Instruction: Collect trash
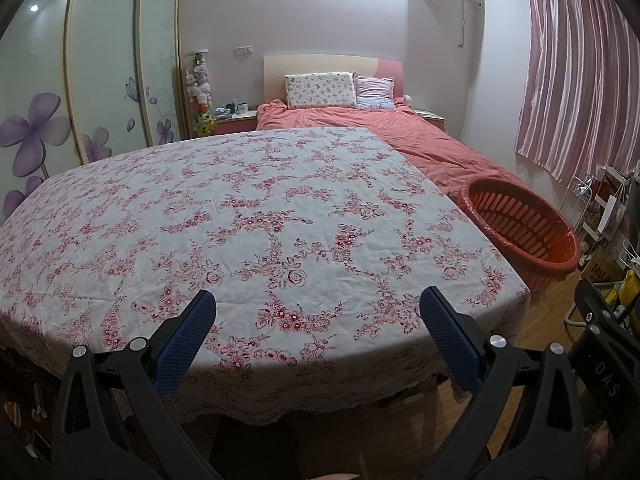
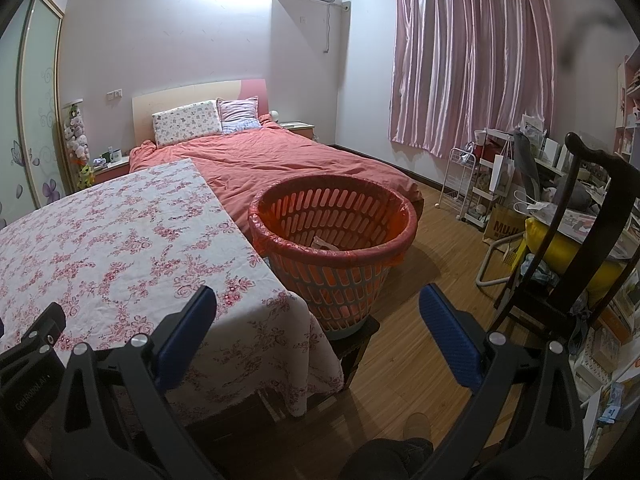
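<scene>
A red slotted basket (image 2: pixel 340 264) lined with a red bag stands on a low stool at the table's right side; a pale scrap (image 2: pixel 324 243) lies inside it. It also shows in the left wrist view (image 1: pixel 524 224). My left gripper (image 1: pixel 318 300) is open and empty above the near edge of the table with the floral cloth (image 1: pixel 240 220). My right gripper (image 2: pixel 318 300) is open and empty, just in front of the basket and over the table's right corner (image 2: pixel 120 248). No loose trash shows on the cloth.
A bed with a red cover (image 2: pixel 280 160) lies behind the table. A dark wooden chair (image 2: pixel 580 240), white racks (image 2: pixel 464 184) and bags crowd the right side. Wooden floor (image 2: pixel 432 280) runs between basket and chair. A wardrobe (image 1: pixel 100 80) stands at the left.
</scene>
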{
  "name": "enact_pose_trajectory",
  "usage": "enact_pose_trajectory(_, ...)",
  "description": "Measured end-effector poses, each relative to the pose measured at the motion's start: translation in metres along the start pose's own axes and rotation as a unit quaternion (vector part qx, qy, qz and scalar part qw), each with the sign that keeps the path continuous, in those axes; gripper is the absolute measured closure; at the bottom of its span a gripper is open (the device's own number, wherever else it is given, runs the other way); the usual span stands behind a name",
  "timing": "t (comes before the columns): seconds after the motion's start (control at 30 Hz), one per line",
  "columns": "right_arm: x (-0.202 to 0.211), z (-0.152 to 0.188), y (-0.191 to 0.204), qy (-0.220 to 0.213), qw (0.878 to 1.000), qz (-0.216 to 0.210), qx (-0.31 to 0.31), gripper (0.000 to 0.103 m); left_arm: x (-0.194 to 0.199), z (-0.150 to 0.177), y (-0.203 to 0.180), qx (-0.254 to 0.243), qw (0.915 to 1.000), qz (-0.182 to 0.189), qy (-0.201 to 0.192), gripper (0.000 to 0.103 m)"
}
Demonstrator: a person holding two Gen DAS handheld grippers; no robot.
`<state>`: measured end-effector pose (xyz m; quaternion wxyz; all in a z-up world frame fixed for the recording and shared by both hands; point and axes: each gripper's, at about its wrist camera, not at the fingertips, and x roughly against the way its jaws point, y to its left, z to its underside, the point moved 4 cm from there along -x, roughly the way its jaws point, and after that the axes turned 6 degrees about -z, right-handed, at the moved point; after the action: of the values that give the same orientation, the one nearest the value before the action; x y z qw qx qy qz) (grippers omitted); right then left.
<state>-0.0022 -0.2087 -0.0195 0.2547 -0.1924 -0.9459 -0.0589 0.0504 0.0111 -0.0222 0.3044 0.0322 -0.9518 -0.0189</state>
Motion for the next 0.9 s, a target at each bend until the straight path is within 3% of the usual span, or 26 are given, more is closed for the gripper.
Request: enact_pose_trajectory(0.9, 0.0000, -0.0014, -0.0011, 0.001, 1.000, 0.000, -0.001, 0.004, 0.0002, 0.0010, 0.0025, 0.001, 1.0000, -0.004, 0.002, 0.003)
